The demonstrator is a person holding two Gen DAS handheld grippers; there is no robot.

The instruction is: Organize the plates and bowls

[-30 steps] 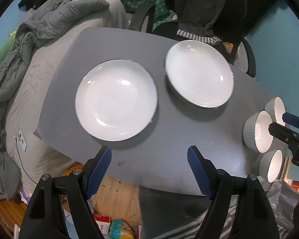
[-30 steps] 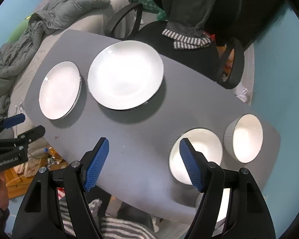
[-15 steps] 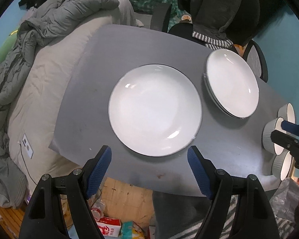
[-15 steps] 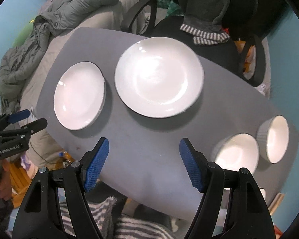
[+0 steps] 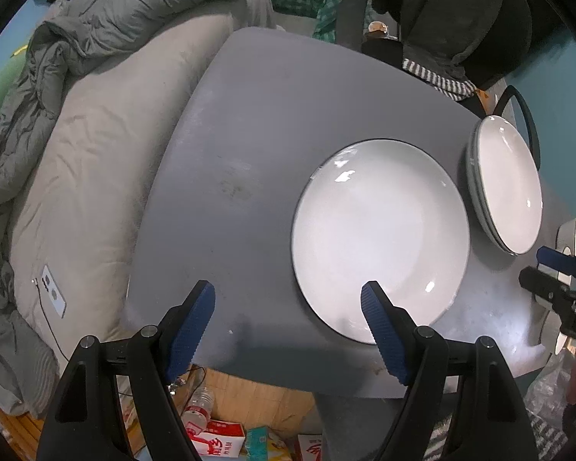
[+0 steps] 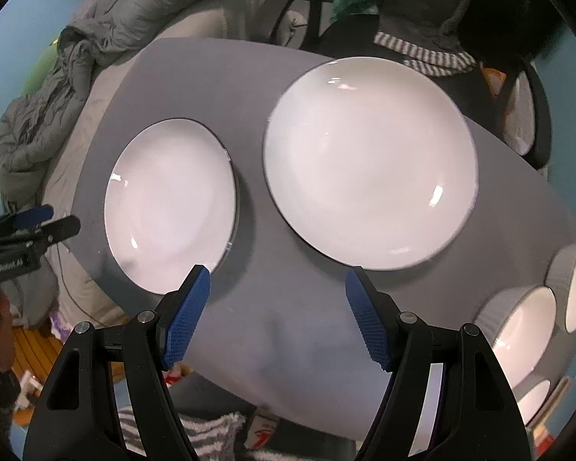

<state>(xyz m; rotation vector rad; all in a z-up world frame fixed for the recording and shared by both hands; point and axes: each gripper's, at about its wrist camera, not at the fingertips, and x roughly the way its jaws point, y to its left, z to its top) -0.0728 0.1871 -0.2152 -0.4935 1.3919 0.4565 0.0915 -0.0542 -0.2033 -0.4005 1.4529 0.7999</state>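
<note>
Hovering over the grey table point(image 5: 257, 123), your left tongs point(image 5: 288, 307) and right tongs point(image 6: 278, 299) gape wide, empty; two white plates point(image 6: 368, 161) point(image 6: 169, 207) lie mid-frame; ribbed bowls point(image 6: 518, 330) crowd lower right.

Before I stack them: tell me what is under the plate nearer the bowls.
At least one more plate rim shows beneath the right plate, so it tops a stack on the gray table. How many lie below is hidden. The left plate shows only one rim.
</note>
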